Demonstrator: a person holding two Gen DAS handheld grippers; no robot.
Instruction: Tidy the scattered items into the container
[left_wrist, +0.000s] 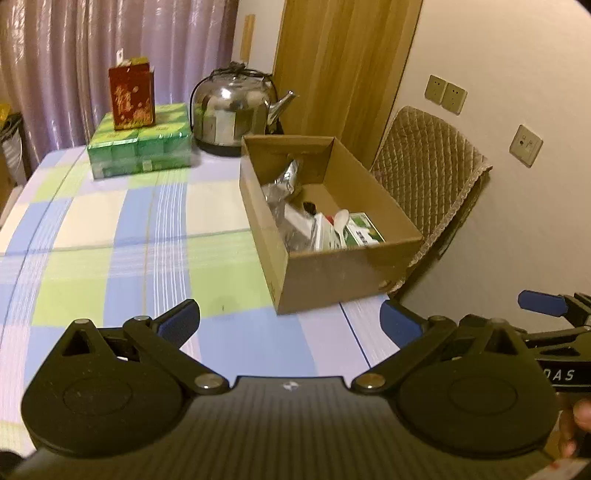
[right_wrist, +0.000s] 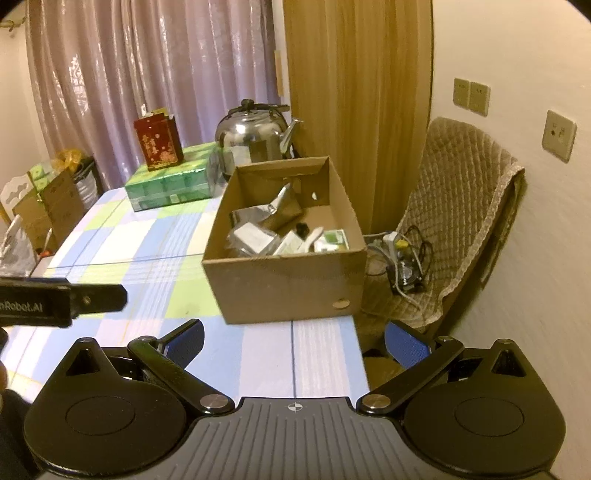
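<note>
A home dining room. Checked tablecloth (left_wrist: 147, 229), steel kettle (left_wrist: 236, 110), curtain (right_wrist: 147, 74) and padded chair (right_wrist: 461, 206) show it.

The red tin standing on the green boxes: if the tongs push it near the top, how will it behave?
The red tin is tall and upright, so it would probably tip rather than slide. It looks rigid. The green boxes look glossy, so it may slip.

Shiny mauve pleated curtain (right_wrist: 147, 74) behind blue-green-white checked tablecloth table (right_wrist: 147, 240), tall wooden door panel (right_wrist: 354, 110) right of curtain, cream wall (right_wrist: 517, 55) with beige sockets (right_wrist: 471, 94), quilted tan chair (right_wrist: 454, 206) right of table, warm dim light
</note>
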